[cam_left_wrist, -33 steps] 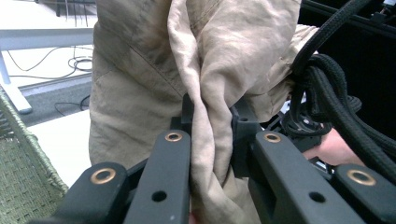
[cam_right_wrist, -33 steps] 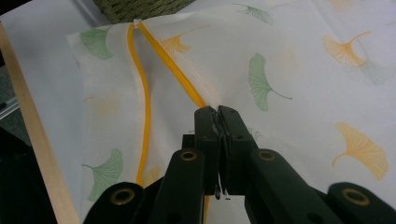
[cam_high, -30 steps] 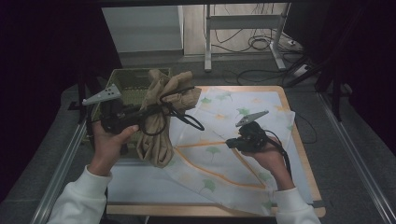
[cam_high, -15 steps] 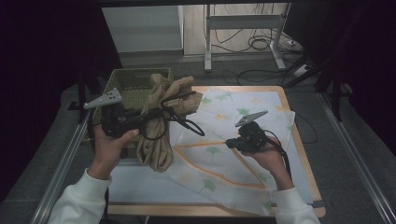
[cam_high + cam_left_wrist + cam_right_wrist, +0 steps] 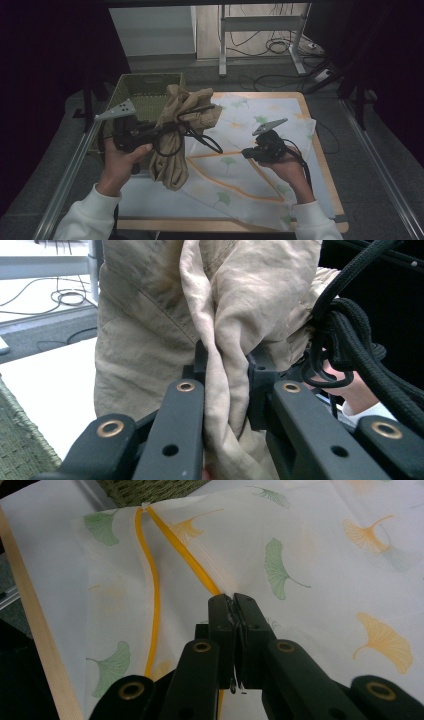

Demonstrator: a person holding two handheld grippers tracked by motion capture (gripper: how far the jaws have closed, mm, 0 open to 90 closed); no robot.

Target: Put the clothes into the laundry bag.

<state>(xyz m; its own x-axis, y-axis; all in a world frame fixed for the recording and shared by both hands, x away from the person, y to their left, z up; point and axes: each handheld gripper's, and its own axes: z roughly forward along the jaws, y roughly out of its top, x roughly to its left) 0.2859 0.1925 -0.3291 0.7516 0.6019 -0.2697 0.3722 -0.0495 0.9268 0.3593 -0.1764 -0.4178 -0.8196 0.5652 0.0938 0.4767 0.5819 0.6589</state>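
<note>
The left claw (image 5: 150, 134) is clenched on a bunched beige garment (image 5: 180, 131), a soft, matte, woven cloth with stitched seams and deep folds. In the left gripper view a thick fold of it (image 5: 225, 365) is pinched between the two black jaws, and the cloth rises above them in crumpled ridges. In the high view the garment hangs from the claw as a long rumpled bundle, its top held up beside the basket (image 5: 145, 90) and its lower end reaching down to the near-left part of the bench (image 5: 320, 165). A looped black cable (image 5: 192, 137) lies against the cloth.

The right claw (image 5: 235, 611) is clenched on the thin white mesh bag (image 5: 240, 170), at the orange zipper band (image 5: 187, 555). The bag is flat, translucent and finely netted, printed with green and orange fan-shaped leaves, and it spreads over most of the bench top. In the high view the orange bands trace a long pointed opening between the two claws, with the garment just to its left.

The basket is a square, olive-green woven one with a rough rim, standing at the far-left corner of the bench, just behind the garment. The bench has a pale wooden edge; its right and near borders show beyond the bag. The two hands are well apart, with bare bag surface between them.
</note>
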